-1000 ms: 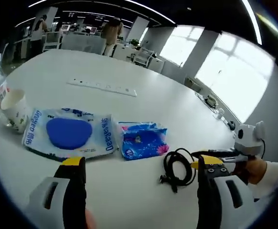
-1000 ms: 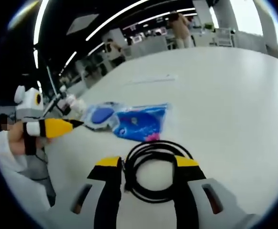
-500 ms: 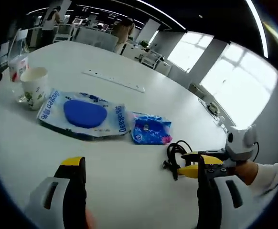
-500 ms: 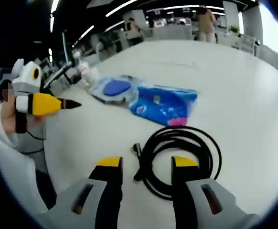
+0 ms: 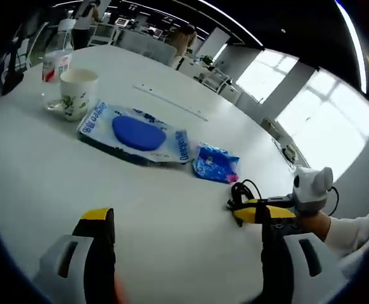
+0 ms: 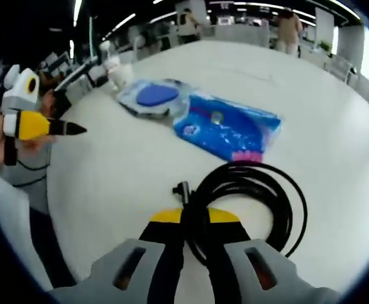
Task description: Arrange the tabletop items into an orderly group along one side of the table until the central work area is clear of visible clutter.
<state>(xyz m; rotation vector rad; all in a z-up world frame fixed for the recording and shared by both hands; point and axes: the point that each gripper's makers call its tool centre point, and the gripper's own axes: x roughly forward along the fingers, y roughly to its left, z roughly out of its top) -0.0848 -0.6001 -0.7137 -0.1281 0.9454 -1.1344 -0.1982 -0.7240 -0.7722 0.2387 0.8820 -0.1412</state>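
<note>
Since a second ago the right gripper (image 6: 194,218) had come down and its jaws had closed from astride the coiled black cable (image 6: 251,202) to pinching its near strand. The left gripper (image 5: 184,218) hung with jaws spread, gripping nothing. Ahead of its jaws lay the small blue tissue pack (image 5: 216,163), the flat blue-lidded wet-wipes packet (image 5: 135,132) and the white paper cup (image 5: 77,93), roughly in a row; I judged the cable still unplaced on the white table (image 5: 38,171).

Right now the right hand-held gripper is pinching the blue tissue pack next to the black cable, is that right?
Not quite. The right hand-held gripper is pinching the black cable, not the blue tissue pack, which lies untouched just beyond the coil. The right gripper view shows this.
</note>
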